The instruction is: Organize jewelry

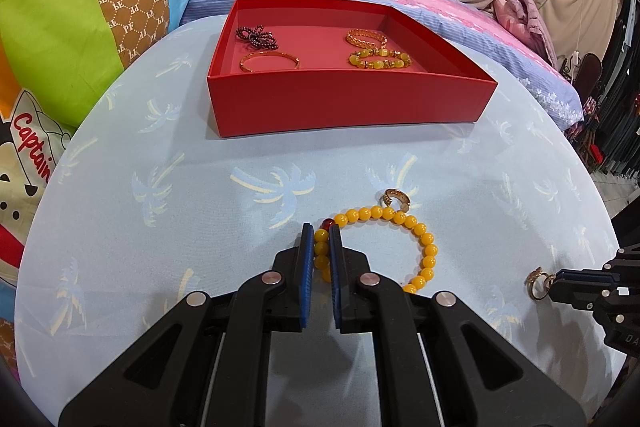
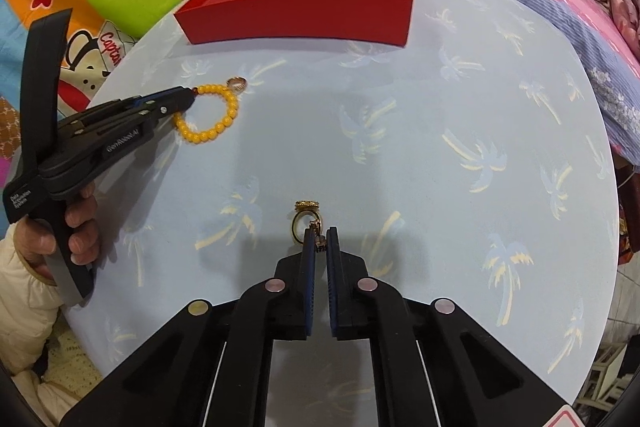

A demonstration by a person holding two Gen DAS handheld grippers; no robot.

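Grippers both pinched: the left gripper (image 1: 321, 251) was clamped on the yellow bead bracelet (image 1: 424, 247) on the table (image 1: 200, 187), the right gripper (image 2: 320, 241) on a gold ring (image 2: 302, 223). A clean step probably meant lifting straight up, then carrying toward the red tray (image 1: 348, 107) at 12 o'clock. Counted: four pieces in the tray, one bracelet and two rings, the second ring (image 1: 396, 199) at the bracelet's 12 o'clock.
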